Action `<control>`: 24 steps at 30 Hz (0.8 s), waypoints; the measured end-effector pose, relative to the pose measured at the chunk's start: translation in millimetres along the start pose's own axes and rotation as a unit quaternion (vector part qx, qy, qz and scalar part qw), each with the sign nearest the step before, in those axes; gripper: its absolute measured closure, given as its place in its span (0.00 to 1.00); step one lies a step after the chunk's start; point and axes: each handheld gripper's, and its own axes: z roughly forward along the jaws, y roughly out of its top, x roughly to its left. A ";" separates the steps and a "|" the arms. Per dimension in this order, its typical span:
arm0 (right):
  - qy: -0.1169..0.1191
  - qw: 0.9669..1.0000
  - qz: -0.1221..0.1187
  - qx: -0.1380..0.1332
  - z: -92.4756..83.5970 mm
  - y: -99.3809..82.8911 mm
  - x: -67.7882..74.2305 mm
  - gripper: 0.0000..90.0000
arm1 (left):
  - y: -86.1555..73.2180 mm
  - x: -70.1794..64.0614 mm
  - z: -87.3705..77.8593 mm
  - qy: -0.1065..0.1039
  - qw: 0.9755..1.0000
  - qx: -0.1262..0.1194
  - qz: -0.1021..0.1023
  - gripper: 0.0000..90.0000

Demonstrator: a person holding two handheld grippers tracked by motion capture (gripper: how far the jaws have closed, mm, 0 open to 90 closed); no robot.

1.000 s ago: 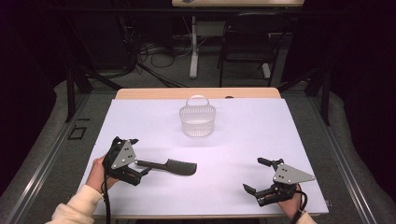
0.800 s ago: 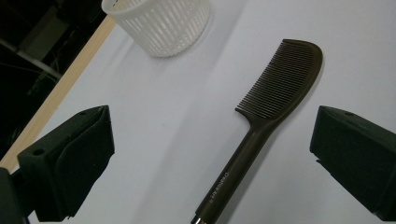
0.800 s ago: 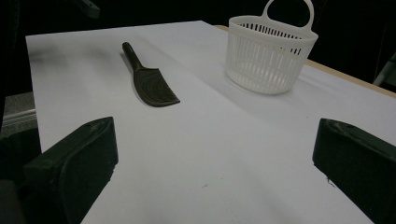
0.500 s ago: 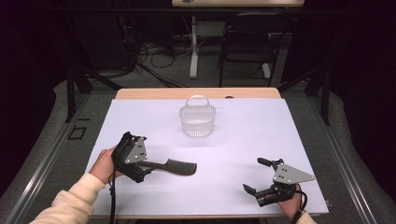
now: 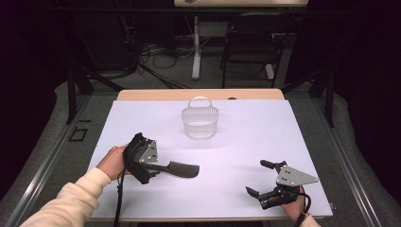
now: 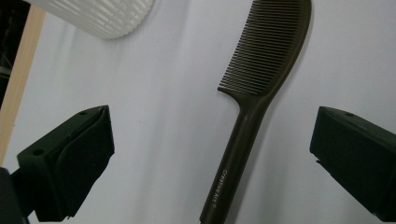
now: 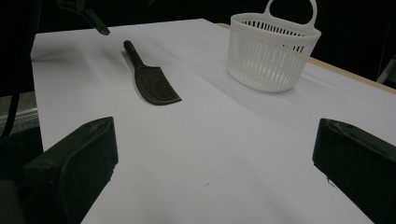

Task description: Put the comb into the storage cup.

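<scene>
**Two open grippers, a comb and a basket on a white table**

In the high view, the left gripper (image 5: pixel 153 170) sits in the lower left of the frame, held by a hand (image 5: pixel 113 161) in a cream sleeve (image 5: pixel 71 201). A dark comb (image 5: pixel 179 169) lies flat on the white table (image 5: pixel 265 137) just right of that gripper, its toothed end pointing toward the frame's centre. In the left gripper view the jaws stand wide apart at the bottom corners, holding nothing; the comb (image 6: pixel 257 93) lies between them, handle toward the bottom edge, not touching either jaw.

The right gripper (image 5: pixel 257 178) is in the lower right of the high view, its jaws spread and empty. A white slatted basket (image 5: pixel 200 120) with a loop handle stands upright in the upper middle of the table, well apart from both grippers. In the right gripper view the basket (image 7: pixel 273 51) is at upper right and the comb (image 7: pixel 149 79) at upper left.
</scene>
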 end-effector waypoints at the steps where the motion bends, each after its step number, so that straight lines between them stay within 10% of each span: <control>1: 0.000 1.000 0.000 0.000 0.0 0.0 0.0 0.00 | 0.8 0.4 1.2 0.000 1.000 0.006 0.004 0.00; 24: 0.000 1.000 0.000 0.004 0.0 -0.4 -0.3 0.00 | 9.2 6.8 26.0 -0.038 0.995 0.079 0.037 0.09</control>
